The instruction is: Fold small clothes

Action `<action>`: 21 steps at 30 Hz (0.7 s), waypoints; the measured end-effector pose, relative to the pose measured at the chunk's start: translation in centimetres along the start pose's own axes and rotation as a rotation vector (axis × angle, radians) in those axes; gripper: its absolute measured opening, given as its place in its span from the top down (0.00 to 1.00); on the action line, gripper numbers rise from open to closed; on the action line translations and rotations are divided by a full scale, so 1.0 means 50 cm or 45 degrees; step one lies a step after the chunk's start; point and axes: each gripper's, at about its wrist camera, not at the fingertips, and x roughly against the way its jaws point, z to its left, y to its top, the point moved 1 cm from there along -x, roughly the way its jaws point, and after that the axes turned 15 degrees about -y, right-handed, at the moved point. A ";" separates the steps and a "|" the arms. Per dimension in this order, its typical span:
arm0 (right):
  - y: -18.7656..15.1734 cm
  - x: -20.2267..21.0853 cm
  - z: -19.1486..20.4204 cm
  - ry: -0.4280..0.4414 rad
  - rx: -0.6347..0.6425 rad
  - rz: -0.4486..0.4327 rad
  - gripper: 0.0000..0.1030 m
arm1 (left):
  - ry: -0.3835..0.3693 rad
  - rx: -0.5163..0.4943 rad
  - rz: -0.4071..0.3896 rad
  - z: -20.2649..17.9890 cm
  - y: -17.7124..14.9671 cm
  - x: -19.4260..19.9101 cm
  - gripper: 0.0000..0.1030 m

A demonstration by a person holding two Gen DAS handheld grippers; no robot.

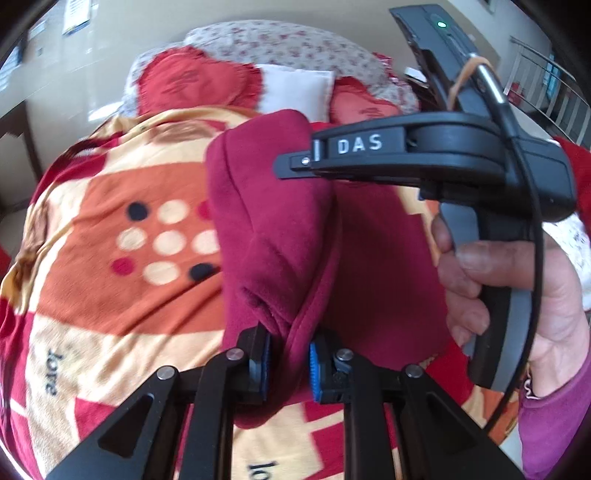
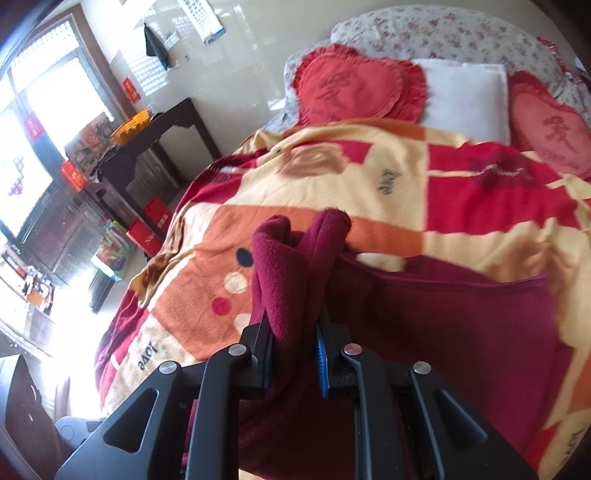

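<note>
While both grippers are clamping bunched folds of it, the maroon fleece garment (image 1: 273,229) is hanging lifted off the bed, its long axis running from the pads up toward the pillow end. The left gripper (image 1: 289,363) is pinching a thick seam ridge between its blue pads, and the right gripper (image 2: 294,350) is squeezing a rolled wad of the same fleece, with the rest of the cloth spreading right across the blanket (image 2: 424,173).

The blanket is a red, orange and cream check with dots and "love" printed on it, covering the bed nearly to its left edge. At the head end two red heart cushions (image 2: 351,88) are sitting either side of a white pillow (image 2: 467,96), with a floral quilt (image 2: 443,33) behind. A dark side table (image 2: 166,140) is standing by the bed's left side near a bright window.

In the left view the person's right hand (image 1: 517,295) is gripping the other tool's handle, blocking the garment's right part. Which kind of garment it is, I can't tell; everything's motion-blurred.
</note>
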 end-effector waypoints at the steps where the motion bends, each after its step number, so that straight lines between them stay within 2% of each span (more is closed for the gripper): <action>1: 0.001 0.014 -0.020 -0.020 0.001 -0.015 1.00 | -0.021 -0.020 0.004 -0.019 0.005 -0.009 0.85; 6: -0.021 0.063 -0.133 -0.128 -0.039 -0.047 1.00 | -0.123 -0.089 0.037 -0.109 0.017 -0.074 0.85; 11: -0.060 0.056 -0.256 -0.185 -0.162 -0.015 1.00 | -0.192 -0.106 0.088 -0.169 0.015 -0.149 0.82; 13: -0.075 0.042 -0.290 -0.199 -0.209 0.000 1.00 | -0.220 -0.096 0.118 -0.174 0.014 -0.168 0.73; 15: -0.090 0.019 -0.311 -0.228 -0.225 0.020 1.00 | -0.251 -0.071 0.157 -0.167 0.011 -0.167 0.53; 17: -0.105 -0.002 -0.319 -0.262 -0.235 0.040 1.00 | -0.269 -0.066 0.163 -0.157 0.007 -0.145 0.41; 19: -0.121 -0.015 -0.334 -0.322 -0.269 0.041 0.96 | -0.271 -0.093 0.135 -0.151 -0.001 -0.115 0.38; 21: -0.135 0.000 -0.348 -0.353 -0.317 0.040 0.82 | -0.207 -0.140 0.098 -0.131 -0.008 -0.081 0.35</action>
